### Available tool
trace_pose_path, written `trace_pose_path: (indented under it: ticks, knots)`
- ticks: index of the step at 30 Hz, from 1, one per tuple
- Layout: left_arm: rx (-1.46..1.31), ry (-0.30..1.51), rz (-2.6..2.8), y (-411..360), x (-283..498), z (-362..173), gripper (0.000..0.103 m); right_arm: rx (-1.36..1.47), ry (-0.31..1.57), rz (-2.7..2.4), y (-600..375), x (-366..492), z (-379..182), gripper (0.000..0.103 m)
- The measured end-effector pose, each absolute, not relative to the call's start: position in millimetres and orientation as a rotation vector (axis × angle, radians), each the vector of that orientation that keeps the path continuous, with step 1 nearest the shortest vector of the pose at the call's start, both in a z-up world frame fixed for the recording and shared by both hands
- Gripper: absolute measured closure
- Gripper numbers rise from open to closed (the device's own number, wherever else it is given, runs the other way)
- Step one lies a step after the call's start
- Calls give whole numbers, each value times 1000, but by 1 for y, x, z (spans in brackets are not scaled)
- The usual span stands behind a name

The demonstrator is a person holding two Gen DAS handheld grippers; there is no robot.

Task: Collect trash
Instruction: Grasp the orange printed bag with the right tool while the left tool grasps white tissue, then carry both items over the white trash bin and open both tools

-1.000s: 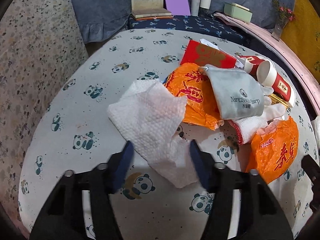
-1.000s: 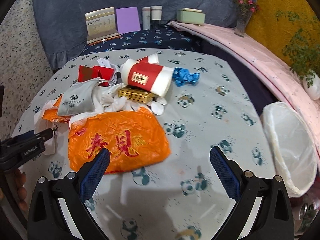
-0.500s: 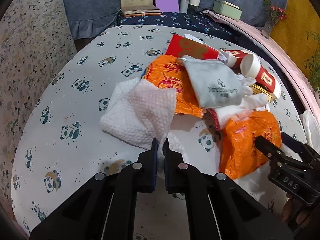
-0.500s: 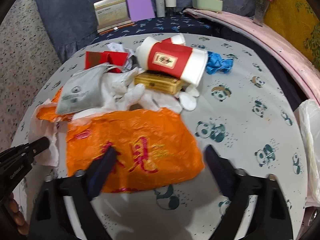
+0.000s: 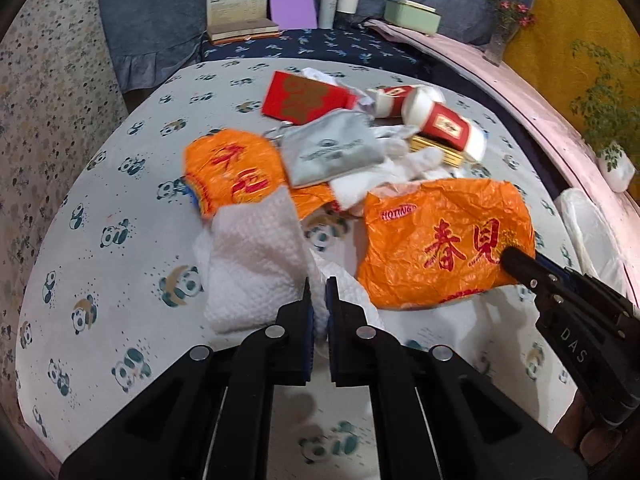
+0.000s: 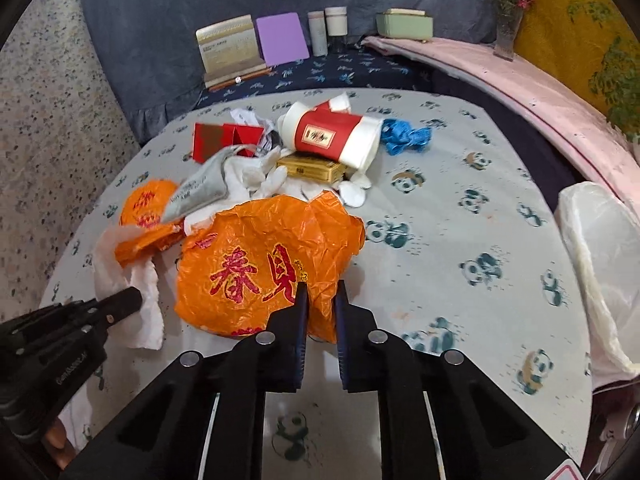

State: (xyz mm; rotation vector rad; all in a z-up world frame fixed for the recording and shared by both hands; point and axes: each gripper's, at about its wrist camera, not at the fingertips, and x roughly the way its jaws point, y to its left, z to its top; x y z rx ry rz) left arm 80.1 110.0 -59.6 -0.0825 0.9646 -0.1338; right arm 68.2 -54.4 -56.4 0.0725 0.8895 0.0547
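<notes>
Beside the lined bin [image 6: 600,264] at the table's right edge: left gripper [image 5: 319,292] pinched onto the white paper towel [image 5: 256,264], right gripper [image 6: 320,300] nearly closed on the orange plastic bag [image 6: 256,256]; thin corner holds likely to slip or tear when lifted binward.

A round table [image 6: 460,240] covered in a panda-print cloth is seen, with a pile of junk dumped on it: orange plastic bags [image 6: 260,264], a white paper towel [image 5: 256,264], a red cup [image 6: 332,136], a gold box [image 6: 312,168], a blue wad [image 6: 404,138].
</notes>
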Motion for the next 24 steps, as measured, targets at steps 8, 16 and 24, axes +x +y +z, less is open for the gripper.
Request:
trace_pose_path:
  ticks: [8,16,24]
  knots:
    - [-58,923,-229,70,49,-31,98,132,785,-13,-95,29,-16,92]
    - [-29,889,-371,18,28,-2,98,185,697,-102,-144,-6,14,92]
    - [26,840,-489,-45,23,22,98,223,616,-238,-205,-39,33,92]
